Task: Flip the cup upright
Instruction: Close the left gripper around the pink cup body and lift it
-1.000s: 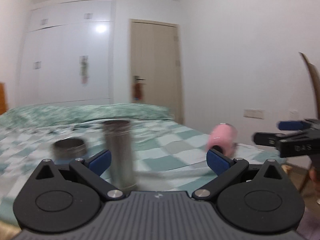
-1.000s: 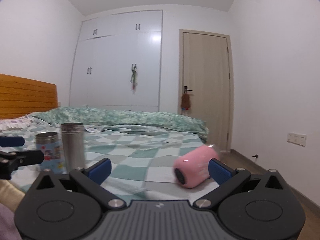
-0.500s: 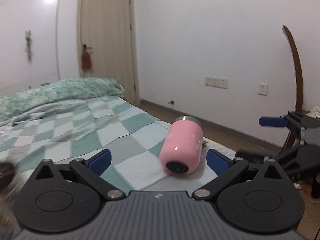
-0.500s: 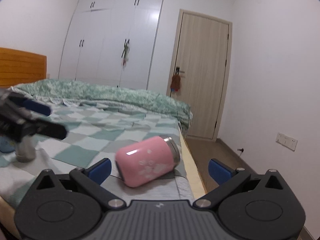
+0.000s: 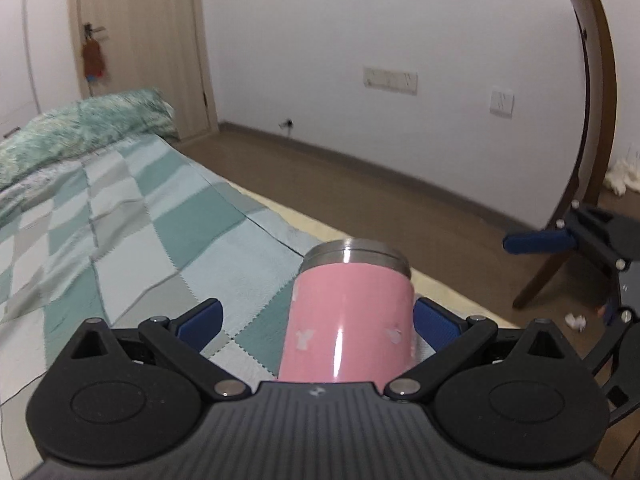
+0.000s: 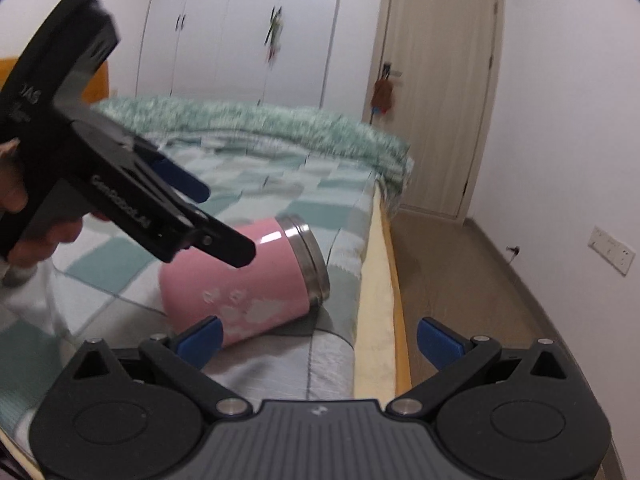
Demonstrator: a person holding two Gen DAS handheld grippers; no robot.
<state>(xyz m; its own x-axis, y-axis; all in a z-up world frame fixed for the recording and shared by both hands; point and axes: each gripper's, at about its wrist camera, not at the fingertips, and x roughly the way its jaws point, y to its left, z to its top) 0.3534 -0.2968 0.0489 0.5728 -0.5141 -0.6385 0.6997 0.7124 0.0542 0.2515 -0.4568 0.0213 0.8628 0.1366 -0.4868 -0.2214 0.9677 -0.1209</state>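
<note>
Between the spread fingers of the left gripper [image 5: 316, 320], left wrist view: pink cup [image 5: 348, 316] on its side, ungripped, off-centre; closing may roll it. Right wrist view: right gripper [image 6: 318, 338] open, empty; cup near the bed edge [image 6: 374, 300], a fall risk.

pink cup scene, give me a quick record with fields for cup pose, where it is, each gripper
cup: pink cup with steel rim
pose: on its side, not yet upright, rim end toward the bed's edge
support: checked bedspread, near the corner of the bed
left gripper: open, fingers on either side of the cup, no firm clamp visible
right gripper: open, holding nothing, close to the cup
background: door, wardrobe, chair
</note>
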